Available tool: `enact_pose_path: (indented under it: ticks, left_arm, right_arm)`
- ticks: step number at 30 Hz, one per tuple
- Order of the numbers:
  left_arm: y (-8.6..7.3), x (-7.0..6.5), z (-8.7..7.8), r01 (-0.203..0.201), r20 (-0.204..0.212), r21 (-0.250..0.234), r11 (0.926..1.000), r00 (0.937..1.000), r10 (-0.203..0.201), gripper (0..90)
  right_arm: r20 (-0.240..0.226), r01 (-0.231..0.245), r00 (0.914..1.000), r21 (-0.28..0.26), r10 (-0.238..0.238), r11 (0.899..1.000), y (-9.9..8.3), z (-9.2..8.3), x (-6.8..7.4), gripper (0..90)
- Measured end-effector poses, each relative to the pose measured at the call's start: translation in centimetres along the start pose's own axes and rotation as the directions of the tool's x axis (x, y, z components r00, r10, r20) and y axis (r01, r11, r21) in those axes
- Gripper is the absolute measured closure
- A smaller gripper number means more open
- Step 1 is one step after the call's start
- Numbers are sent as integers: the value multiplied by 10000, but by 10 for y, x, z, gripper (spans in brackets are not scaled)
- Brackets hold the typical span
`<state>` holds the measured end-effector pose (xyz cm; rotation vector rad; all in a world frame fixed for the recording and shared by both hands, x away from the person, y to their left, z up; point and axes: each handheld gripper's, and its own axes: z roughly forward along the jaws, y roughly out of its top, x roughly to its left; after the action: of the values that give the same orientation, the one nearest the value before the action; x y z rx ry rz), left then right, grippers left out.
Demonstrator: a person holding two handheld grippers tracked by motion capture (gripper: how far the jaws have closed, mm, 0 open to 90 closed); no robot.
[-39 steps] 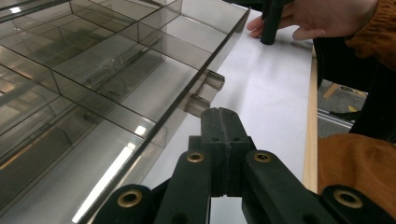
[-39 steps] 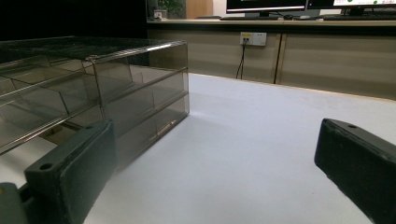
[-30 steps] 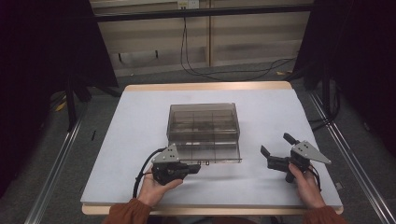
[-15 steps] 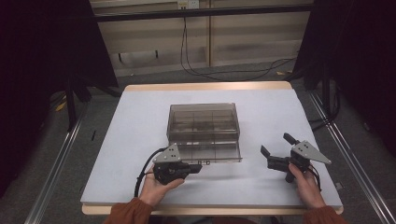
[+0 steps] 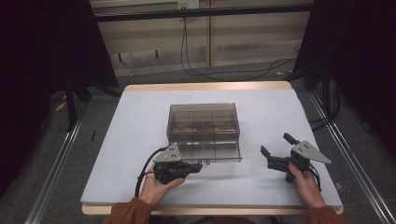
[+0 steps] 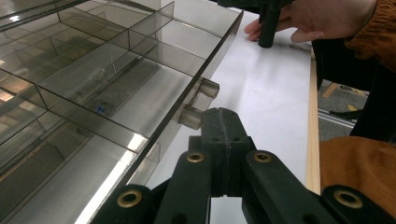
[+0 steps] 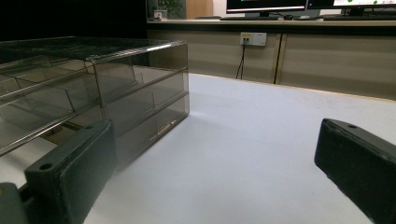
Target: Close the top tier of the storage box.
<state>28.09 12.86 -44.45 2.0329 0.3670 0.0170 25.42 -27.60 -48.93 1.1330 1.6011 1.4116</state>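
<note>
A smoky clear drawer cabinet [image 5: 203, 122] stands mid-table, its bottom drawer [image 5: 210, 151] pulled out toward me. In the left gripper view the drawer's divided compartments [image 6: 93, 88] look empty. Its clear handle [image 6: 200, 100] juts from the front panel. My left gripper [image 5: 198, 166] is shut, its closed tip [image 6: 223, 115] right beside the handle's near post; I cannot tell whether they touch. My right gripper [image 5: 276, 144] rests on the table right of the cabinet, open wide. Its jaws frame bare tabletop [image 7: 210, 158], with the cabinet [image 7: 93, 84] off to the left.
The white tabletop [image 5: 140, 126] has a wooden rim. Metal rails [image 5: 56, 168] run along both sides on the floor, and cables [image 5: 196, 70] lie behind the table. The person's right hand [image 6: 317, 18] appears beyond the drawer in the left gripper view.
</note>
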Motion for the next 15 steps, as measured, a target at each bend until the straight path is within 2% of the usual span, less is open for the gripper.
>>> enact_pose_path:
  ticks: [6, 15]
  left_arm:
    - [-3, 0, -2, 158, -28, 27, 9999, 9999, -158, 900]
    - [-3, 2, -3, 108, -71, -13, 9999, 9999, -108, 900]
  right_arm:
    - [9, 3, 10000, -11, -3, 10000, 0, 0, 0, 0]
    - [13, 10, 10000, -6, -10, 10000, 0, 0, 0, 0]
